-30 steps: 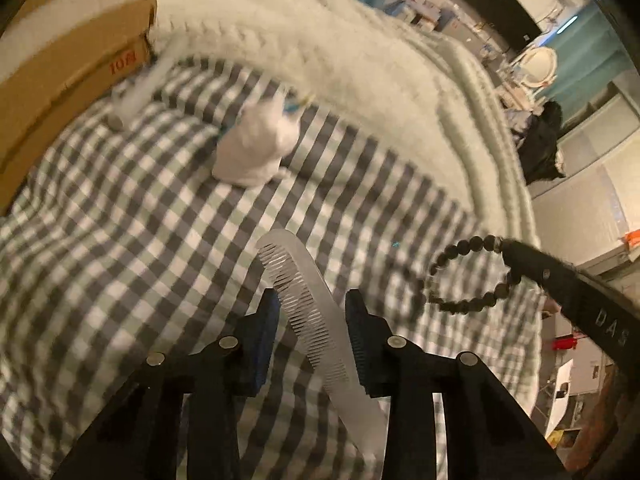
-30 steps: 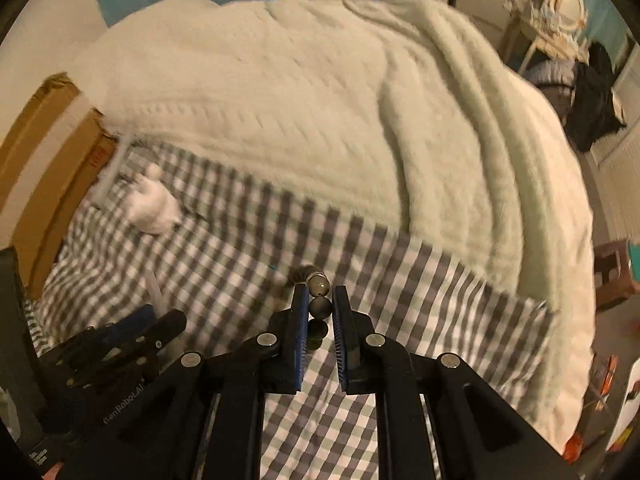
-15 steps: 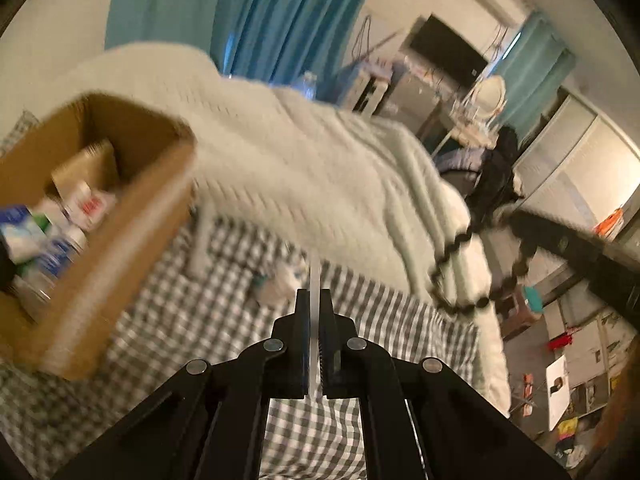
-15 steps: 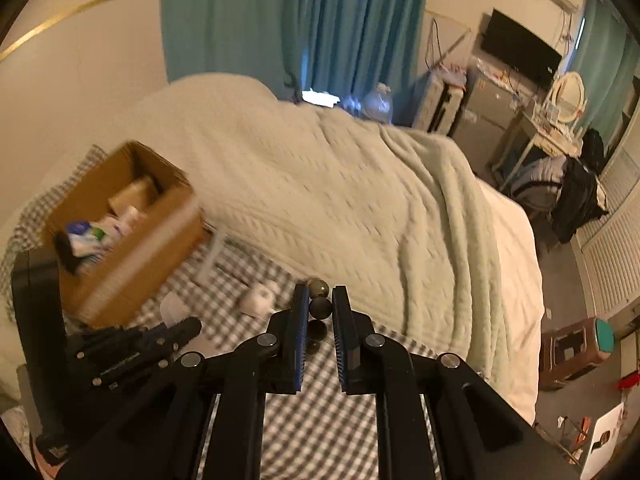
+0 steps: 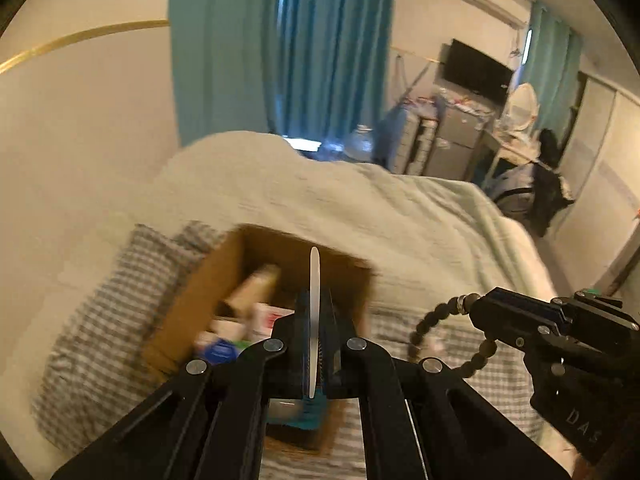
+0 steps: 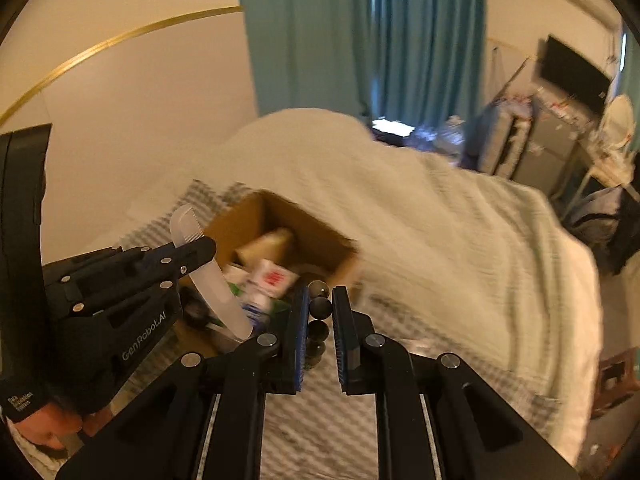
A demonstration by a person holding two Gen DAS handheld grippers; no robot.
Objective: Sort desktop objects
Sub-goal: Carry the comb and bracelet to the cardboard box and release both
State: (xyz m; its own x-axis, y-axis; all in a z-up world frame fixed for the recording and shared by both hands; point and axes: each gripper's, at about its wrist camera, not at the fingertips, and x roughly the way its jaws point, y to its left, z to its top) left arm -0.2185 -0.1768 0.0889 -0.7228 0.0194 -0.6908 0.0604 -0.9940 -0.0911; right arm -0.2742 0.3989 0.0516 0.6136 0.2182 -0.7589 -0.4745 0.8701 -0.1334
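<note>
The open cardboard box [image 5: 192,292], a second ago only at the checked cloth's left edge, now lies below both raised grippers, the left gripper [image 5: 316,300] clamped on the white comb [image 5: 315,280], the right gripper [image 6: 320,308] pinching the dark bead bracelet [image 6: 320,307].

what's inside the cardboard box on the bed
The cardboard box holds a cardboard tube, a white packet with red print and blurred packaging. Grippers and a comb cover its near part.

Dim, warm indoor light, fisheye bending at black-vignetted edges, and motion blur smearing the cardboard box [image 5: 224,288].
</note>
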